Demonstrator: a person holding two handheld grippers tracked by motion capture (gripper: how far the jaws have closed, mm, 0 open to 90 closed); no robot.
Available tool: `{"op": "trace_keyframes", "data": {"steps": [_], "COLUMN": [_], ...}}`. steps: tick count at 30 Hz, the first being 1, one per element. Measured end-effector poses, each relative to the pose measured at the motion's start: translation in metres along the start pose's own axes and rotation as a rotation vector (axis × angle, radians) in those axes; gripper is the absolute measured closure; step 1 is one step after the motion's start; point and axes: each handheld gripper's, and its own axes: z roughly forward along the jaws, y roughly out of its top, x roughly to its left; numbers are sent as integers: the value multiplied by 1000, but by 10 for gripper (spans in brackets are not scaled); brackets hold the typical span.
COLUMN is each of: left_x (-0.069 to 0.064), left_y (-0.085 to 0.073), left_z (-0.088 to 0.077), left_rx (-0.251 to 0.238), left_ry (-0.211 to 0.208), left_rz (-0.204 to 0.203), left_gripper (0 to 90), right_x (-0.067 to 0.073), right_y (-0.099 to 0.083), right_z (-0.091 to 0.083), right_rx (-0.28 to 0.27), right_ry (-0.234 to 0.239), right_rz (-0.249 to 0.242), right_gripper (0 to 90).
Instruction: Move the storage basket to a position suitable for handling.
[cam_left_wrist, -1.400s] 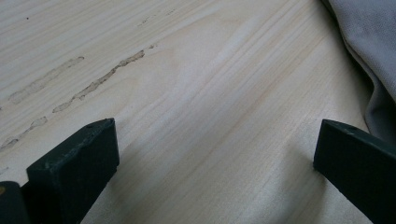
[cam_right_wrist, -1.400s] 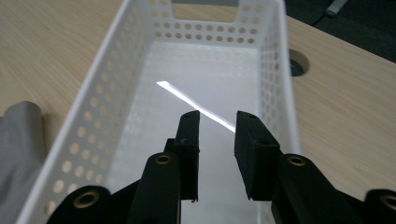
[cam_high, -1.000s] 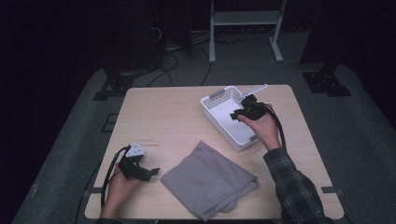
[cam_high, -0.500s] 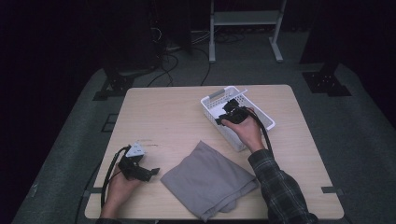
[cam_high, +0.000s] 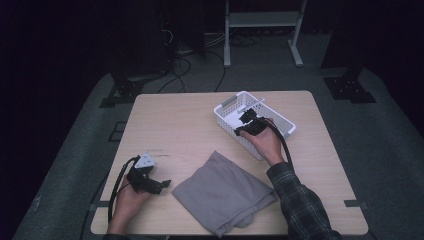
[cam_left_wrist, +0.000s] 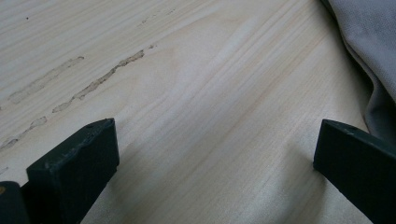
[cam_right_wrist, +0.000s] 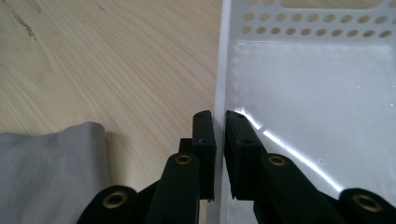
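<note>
A white perforated plastic basket (cam_high: 282, 121) stands on the wooden table (cam_high: 180, 120) at the back right. My right gripper (cam_high: 243, 121) reaches into it from the near side. In the right gripper view its jaws (cam_right_wrist: 219, 122) have just been closing and now pinch the basket's side wall (cam_right_wrist: 218, 70) between them. A folded grey cloth (cam_high: 225, 195) lies at the front middle. My left gripper (cam_high: 162, 184) rests low on the table left of the cloth, open, with bare wood between its jaws (cam_left_wrist: 215, 158). The cloth's edge (cam_left_wrist: 369, 42) lies just past its right jaw.
The basket's floor (cam_right_wrist: 317, 93) is bare and glossy. Bare wood stretches across the table's left and back. Beyond the table's far edge are a dark floor, cables and a metal stand (cam_high: 260, 30).
My right hand has moved left and down across the basket to its side wall, and its jaws have come together on that wall. The left hand and the cloth have stayed put.
</note>
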Motion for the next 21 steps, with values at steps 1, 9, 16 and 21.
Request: {"op": "trace_keyframes", "data": {"steps": [1,9,16,21], "left_x": [0,0,0,0], "left_y": [0,0,0,0], "left_z": [0,0,0,0], "left_rx": [1,0,-1,3], "left_ry": [0,0,0,-1], "left_rz": [0,0,0,0], "left_gripper": [0,0,0,0], "right_x": [0,-3,-5,-8], "right_y": [0,-12,-20,-31], "right_z": [0,-13,-29,-42], "right_rx": [0,-6,-17,-29], "right_ry": [0,-15,-18,-20], "right_rz": [0,-10,-6,14], "right_gripper": [820,832,839,840]}}
